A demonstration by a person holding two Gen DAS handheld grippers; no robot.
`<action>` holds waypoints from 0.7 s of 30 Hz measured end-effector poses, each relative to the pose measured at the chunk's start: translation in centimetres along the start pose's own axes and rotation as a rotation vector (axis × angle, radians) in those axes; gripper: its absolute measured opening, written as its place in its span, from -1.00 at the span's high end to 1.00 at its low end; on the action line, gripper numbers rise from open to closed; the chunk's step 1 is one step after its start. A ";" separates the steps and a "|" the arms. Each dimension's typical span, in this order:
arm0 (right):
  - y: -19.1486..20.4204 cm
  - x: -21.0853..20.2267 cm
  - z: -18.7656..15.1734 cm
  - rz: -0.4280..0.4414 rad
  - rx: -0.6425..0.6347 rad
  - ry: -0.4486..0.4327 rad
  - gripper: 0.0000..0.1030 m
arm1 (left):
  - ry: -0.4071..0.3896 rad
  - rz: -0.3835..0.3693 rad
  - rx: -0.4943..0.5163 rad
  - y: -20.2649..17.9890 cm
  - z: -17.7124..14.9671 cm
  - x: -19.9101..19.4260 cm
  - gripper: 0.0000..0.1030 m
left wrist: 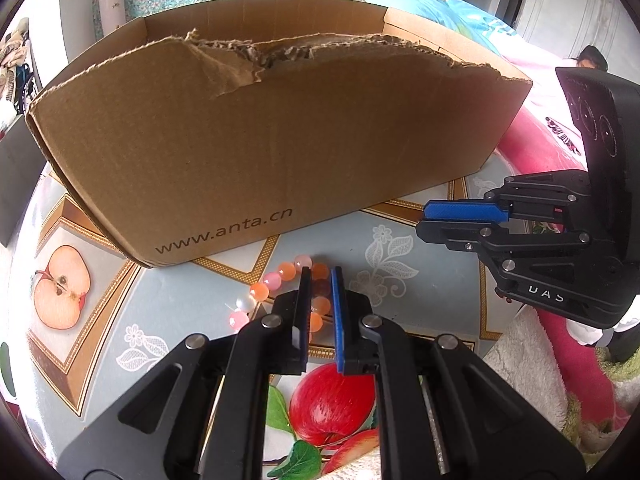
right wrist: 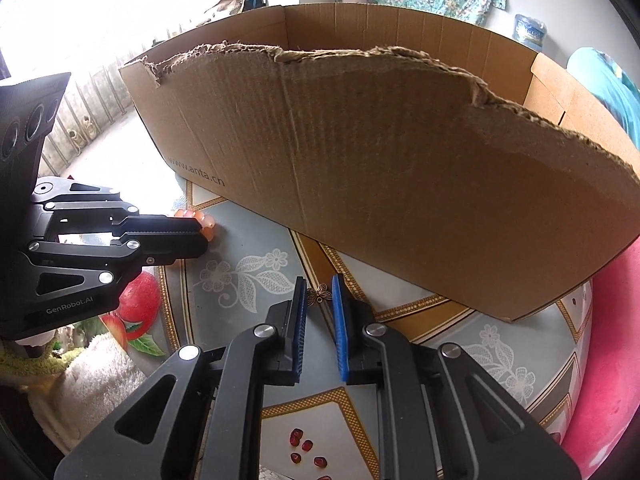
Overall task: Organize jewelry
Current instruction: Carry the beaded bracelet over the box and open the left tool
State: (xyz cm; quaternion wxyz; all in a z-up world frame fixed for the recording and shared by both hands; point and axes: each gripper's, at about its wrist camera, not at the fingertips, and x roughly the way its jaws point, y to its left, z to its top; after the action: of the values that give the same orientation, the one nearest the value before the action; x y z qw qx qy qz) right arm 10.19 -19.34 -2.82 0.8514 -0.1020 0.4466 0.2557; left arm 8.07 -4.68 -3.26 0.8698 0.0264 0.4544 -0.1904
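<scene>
Beside the box (left wrist: pixel 260 140), left gripper (left wrist: pixel 320 280) straddles the bracelet (left wrist: pixel 276 292) lengthwise, fingers narrowly parted; right gripper (right wrist: pixel 319 286) likewise brackets a butterfly charm (right wrist: pixel 320 294).

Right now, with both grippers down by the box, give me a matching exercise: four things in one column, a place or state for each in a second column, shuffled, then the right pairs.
Column one:
1. bead bracelet
2. small metal flower charm
3. cardboard box
4. loose red stones

Column two:
A. standing behind both grippers, its near wall torn along the top
B. lying on the tablecloth, under the right gripper's frame
C. between the fingers of the left gripper
D. at the fingertips of the right gripper

Pairs: 1-C, 2-D, 3-A, 4-B
</scene>
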 end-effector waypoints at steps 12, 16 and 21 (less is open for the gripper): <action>-2.0 -1.9 -1.4 0.036 0.087 -0.036 0.76 | 0.001 0.003 0.000 0.0 0.1 0.1 0.83; -2.7 -2.9 -1.7 0.060 0.134 -0.062 0.76 | -0.003 0.008 -0.003 0.0 0.0 0.1 0.83; -3.3 -4.9 -2.3 0.081 0.177 -0.104 0.76 | -0.041 -0.006 -0.015 0.3 -0.2 -0.8 0.84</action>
State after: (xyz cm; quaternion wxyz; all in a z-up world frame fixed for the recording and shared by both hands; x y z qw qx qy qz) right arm 7.97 -24.71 -0.32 0.8681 0.0051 0.4263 0.2543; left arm 7.57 -4.08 -2.76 0.8785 0.0144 0.4379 -0.1903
